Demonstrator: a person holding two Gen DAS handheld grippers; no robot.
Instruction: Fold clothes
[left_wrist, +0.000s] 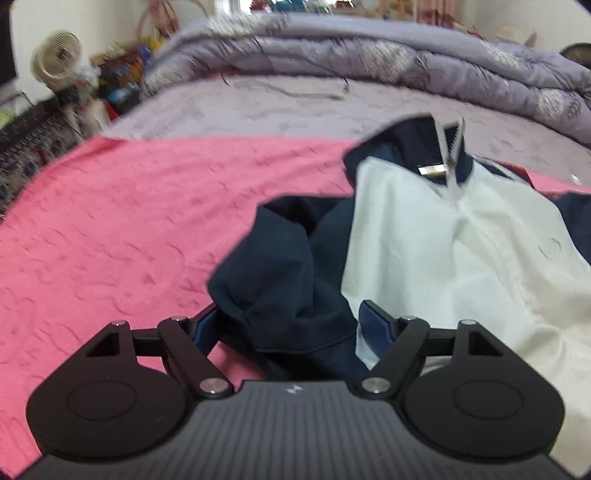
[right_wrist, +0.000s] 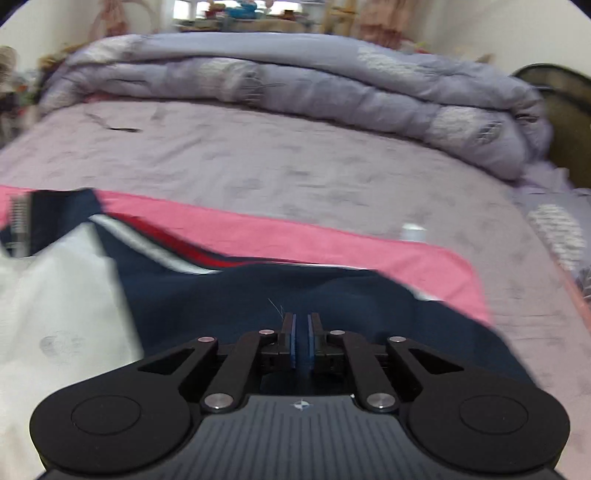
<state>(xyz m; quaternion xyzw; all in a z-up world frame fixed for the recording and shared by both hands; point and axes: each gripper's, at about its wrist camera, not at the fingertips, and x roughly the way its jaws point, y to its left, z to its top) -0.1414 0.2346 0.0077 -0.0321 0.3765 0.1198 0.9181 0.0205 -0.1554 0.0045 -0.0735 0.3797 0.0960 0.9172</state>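
A navy and white zip jacket (left_wrist: 424, 236) lies on a pink sheet (left_wrist: 129, 221) on the bed. Its collar and zipper point away from me. My left gripper (left_wrist: 291, 321) is open, its fingers either side of the bunched navy sleeve (left_wrist: 280, 280). In the right wrist view the jacket's other navy sleeve (right_wrist: 258, 295), with red and white stripes, spreads to the right. My right gripper (right_wrist: 302, 332) is shut on that navy sleeve cloth, which shows between its blue pads.
A rolled grey-lilac quilt (right_wrist: 295, 81) lies across the far side of the bed. The lilac bedsheet (right_wrist: 258, 166) stretches between it and the pink sheet. A fan (left_wrist: 55, 59) and clutter stand at the far left. A small white object (right_wrist: 413, 232) lies by the pink edge.
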